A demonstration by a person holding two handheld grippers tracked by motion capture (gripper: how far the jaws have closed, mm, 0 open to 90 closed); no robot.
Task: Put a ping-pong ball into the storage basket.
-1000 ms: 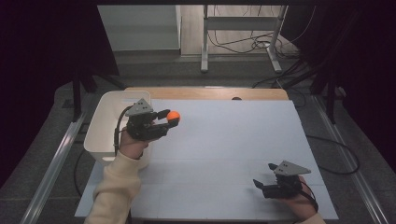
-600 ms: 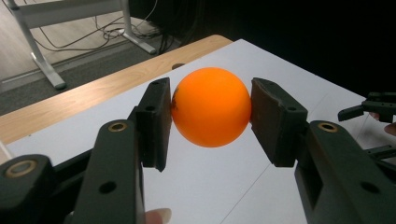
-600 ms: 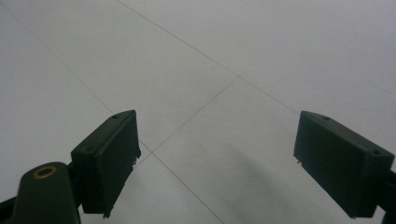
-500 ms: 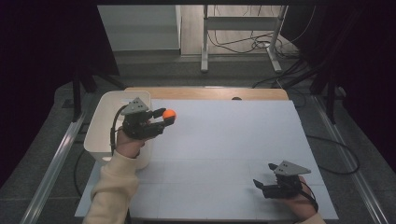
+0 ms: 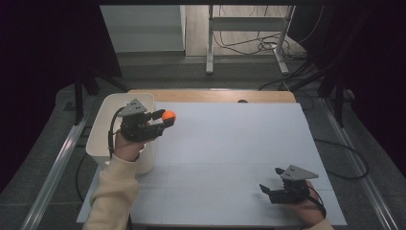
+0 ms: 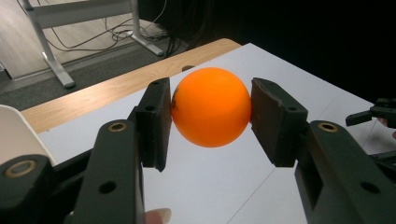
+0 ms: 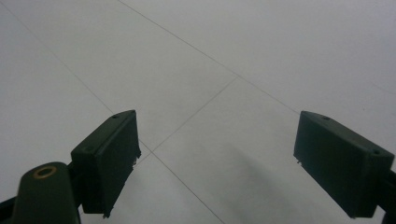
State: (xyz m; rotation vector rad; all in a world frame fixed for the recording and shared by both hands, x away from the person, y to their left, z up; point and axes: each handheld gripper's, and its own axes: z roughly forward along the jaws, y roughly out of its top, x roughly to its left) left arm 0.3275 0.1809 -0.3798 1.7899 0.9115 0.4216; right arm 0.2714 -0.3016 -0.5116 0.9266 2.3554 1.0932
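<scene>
Ball clenched in the left gripper has drifted toward the white bin at the desk's left edge, likely for dropping; right gripper rests released.

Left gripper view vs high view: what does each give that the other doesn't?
Left gripper view: both pads of the left tongs pressed on opposite sides of the orange ball, held above the table. High view: the white bin beside that hand and the right tongs resting low at the table's near right. Both: ball, white table, wooden far edge.
</scene>
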